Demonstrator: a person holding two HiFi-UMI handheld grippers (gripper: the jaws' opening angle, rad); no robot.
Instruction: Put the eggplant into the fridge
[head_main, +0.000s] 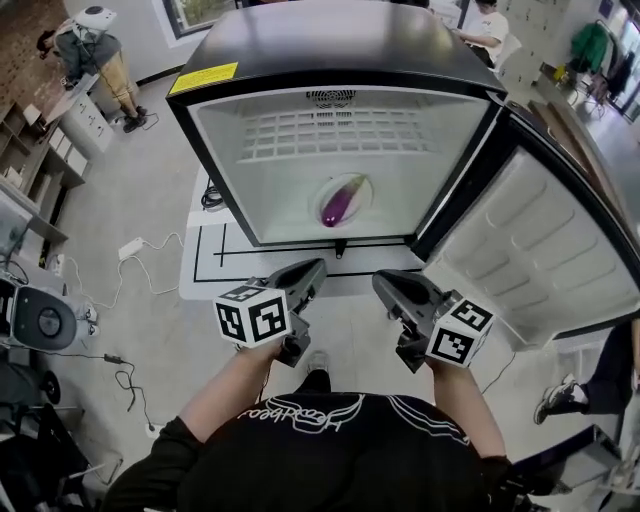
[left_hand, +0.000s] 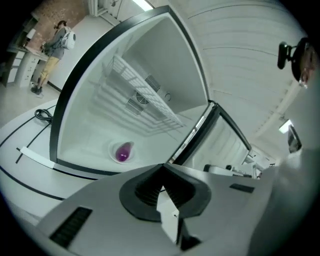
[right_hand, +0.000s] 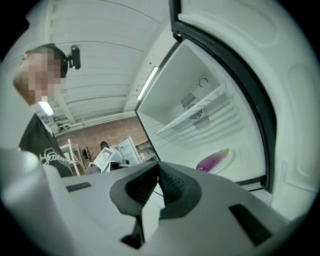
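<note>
Eggplant (head_main: 340, 203) lies on plate (head_main: 361, 189) inside open fridge (head_main: 340, 40), left tongs (head_main: 318, 268) and right tongs (head_main: 380, 282) pressed together outside

The fridge (head_main: 330, 40) stood open ahead, on a marked board (head_main: 205, 262) that reached out past its left side and front. Its door (head_main: 540, 250) swung out to the right. Inside, a wire shelf (head_main: 335, 130) sat high toward the back. Below it the eggplant (head_main: 340, 203) lay on a plate (head_main: 365, 188), which seemed to rest on the compartment's bottom, roughly central. The left gripper (head_main: 318, 268) and right gripper (head_main: 382, 282) were side by side, apart, just outside the opening. Cables (head_main: 135, 250) lay on the floor (head_main: 150, 190) to the left.
</note>
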